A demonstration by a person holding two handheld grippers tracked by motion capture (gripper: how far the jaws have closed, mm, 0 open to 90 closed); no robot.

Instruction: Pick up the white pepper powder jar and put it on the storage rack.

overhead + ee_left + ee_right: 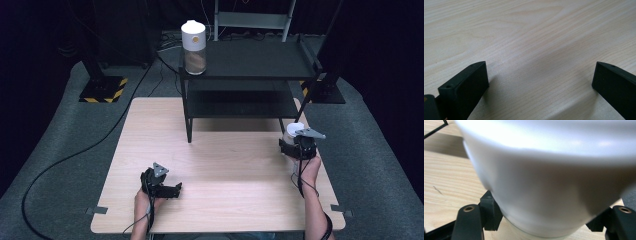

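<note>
My right gripper [294,144] is shut on a white-lidded jar [292,131] at the right edge of the wooden table [225,165], just in front of the shelf's right leg. In the right gripper view the jar's white lid [549,170] bulges large between the two black jaws. A second jar [193,47] with a white lid and brown contents stands on the left end of the black shelf's top board. My left gripper [175,190] rests low over the table's near left part, open, with bare wood [539,62] between its jaws.
A black two-level shelf [250,65] stands on the far half of the table. Cables run across the grey floor at the left. A stand base with yellow-black stripes [102,90] sits beyond the table's far left corner.
</note>
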